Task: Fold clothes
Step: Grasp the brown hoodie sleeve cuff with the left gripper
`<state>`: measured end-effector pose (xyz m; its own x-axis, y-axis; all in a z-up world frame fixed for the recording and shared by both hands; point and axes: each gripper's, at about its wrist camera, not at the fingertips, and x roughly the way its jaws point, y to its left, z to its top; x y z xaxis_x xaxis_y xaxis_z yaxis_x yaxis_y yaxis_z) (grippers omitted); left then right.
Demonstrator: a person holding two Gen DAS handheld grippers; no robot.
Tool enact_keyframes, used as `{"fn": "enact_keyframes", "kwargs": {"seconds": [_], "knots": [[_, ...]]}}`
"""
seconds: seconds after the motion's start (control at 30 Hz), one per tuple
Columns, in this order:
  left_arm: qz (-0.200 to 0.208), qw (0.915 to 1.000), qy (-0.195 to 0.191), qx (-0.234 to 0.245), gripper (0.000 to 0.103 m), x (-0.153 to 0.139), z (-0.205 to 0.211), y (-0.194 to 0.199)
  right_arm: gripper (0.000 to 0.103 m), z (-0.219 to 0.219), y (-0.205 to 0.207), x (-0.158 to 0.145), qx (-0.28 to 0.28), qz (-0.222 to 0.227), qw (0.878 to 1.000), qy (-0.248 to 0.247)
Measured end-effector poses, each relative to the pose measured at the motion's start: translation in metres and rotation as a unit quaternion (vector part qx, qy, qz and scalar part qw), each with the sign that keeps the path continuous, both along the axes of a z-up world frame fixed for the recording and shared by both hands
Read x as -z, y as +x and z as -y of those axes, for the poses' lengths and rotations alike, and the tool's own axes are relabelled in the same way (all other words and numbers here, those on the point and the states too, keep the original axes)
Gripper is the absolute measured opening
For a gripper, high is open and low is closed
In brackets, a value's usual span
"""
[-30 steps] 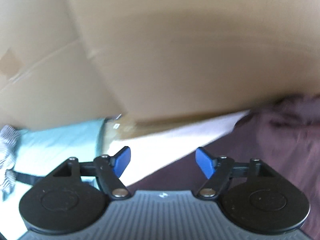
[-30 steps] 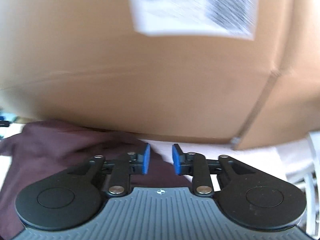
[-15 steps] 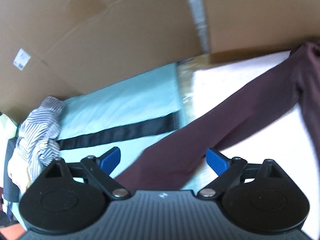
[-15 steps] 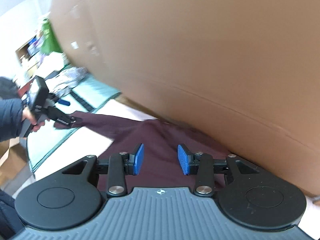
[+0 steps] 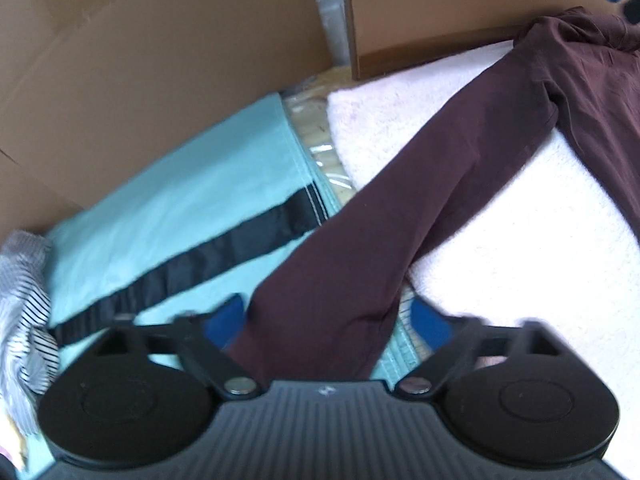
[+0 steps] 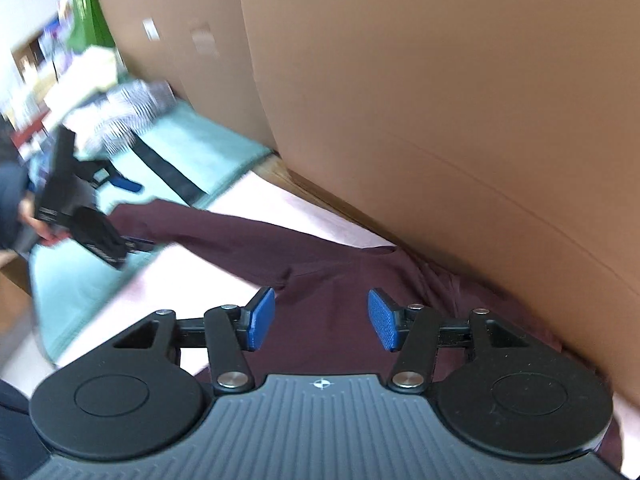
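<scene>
A maroon long-sleeved top (image 5: 592, 80) lies on a white fleecy blanket (image 5: 520, 248). Its sleeve (image 5: 400, 220) runs down-left across the blanket's edge, and the cuff end sits between the fingers of my left gripper (image 5: 328, 320), which is open wide around it. In the right wrist view my right gripper (image 6: 322, 324) is open, low over the top's body (image 6: 328, 276) near the shoulder. That view also shows the left gripper (image 6: 88, 220) at the sleeve's far end, held by a hand (image 6: 34, 224).
Tall cardboard boxes (image 5: 160, 60) (image 6: 440, 100) wall in the far side, close to the top. A teal mat with a black stripe (image 5: 180, 208) lies left of the blanket. A crumpled striped cloth (image 5: 24, 300) sits at the mat's left end.
My left gripper has swung away from the box and come down over the sleeve end. My right gripper has gone from nearly shut to open and turned along the top.
</scene>
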<state>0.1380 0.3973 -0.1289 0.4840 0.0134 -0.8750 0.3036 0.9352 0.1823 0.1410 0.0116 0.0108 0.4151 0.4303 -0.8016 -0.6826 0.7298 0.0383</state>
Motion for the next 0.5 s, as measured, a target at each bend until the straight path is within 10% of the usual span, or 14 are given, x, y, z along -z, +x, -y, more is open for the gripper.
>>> {"fn": "enact_keyframes", "kwargs": {"seconds": [0.17,0.5], "knots": [[-0.001,0.9993,-0.033,-0.017,0.021,-0.005,-0.003,0.000,0.050,-0.025,0.042,0.028,-0.003,0.008,0.999,-0.047],[0.092,0.9826,-0.094,-0.130,0.012,-0.060,-0.047,-0.014,0.040,-0.053,0.089,0.072,-0.007,-0.026,0.995,-0.096]]}}
